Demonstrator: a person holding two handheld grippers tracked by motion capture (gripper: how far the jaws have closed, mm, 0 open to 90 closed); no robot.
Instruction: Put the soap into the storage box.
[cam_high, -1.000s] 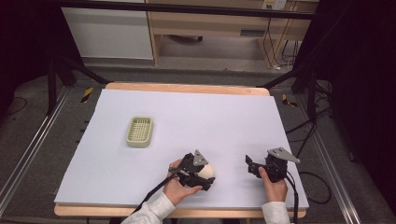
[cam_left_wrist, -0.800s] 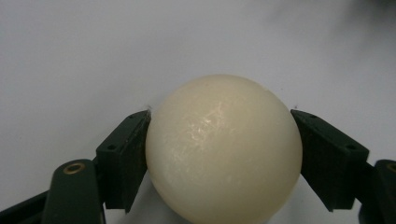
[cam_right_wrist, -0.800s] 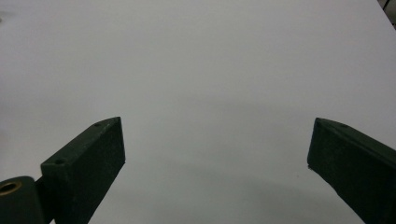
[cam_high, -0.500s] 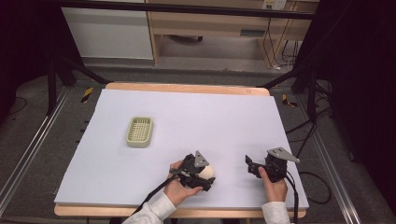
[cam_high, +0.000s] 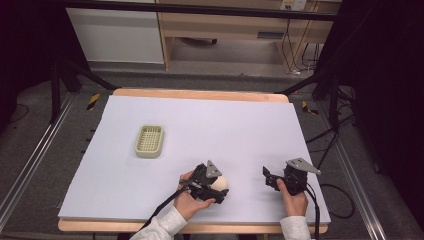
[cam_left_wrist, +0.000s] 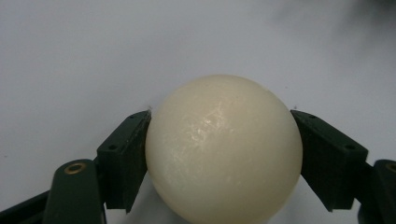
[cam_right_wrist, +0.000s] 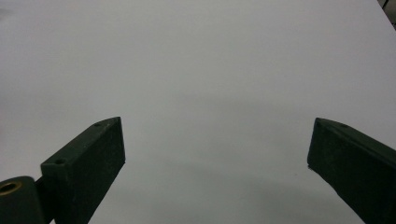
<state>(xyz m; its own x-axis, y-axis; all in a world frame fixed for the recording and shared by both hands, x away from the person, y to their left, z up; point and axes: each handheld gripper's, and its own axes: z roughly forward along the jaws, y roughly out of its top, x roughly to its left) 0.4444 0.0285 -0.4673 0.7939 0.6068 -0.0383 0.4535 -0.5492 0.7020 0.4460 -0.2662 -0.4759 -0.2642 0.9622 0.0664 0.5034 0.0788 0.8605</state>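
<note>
A cream-white ball (cam_left_wrist: 223, 148) sits between the two black jaws of my left gripper (cam_left_wrist: 219, 154), which press on its left and right sides. In the high view the ball (cam_high: 220, 182) and the left gripper (cam_high: 216, 184) are near the table's front edge, a little left of centre. My right gripper (cam_high: 268, 178) rests on the table at the front right, held by a hand. Its jaws stand wide apart in the right gripper view (cam_right_wrist: 217, 154), with bare white table surface between them.
A pale green basket (cam_high: 150, 141) lies on the white table sheet (cam_high: 220, 125) at the left middle. The table's wooden edge (cam_high: 200, 94) runs along the back. Black frame legs and cables stand on the floor on both sides.
</note>
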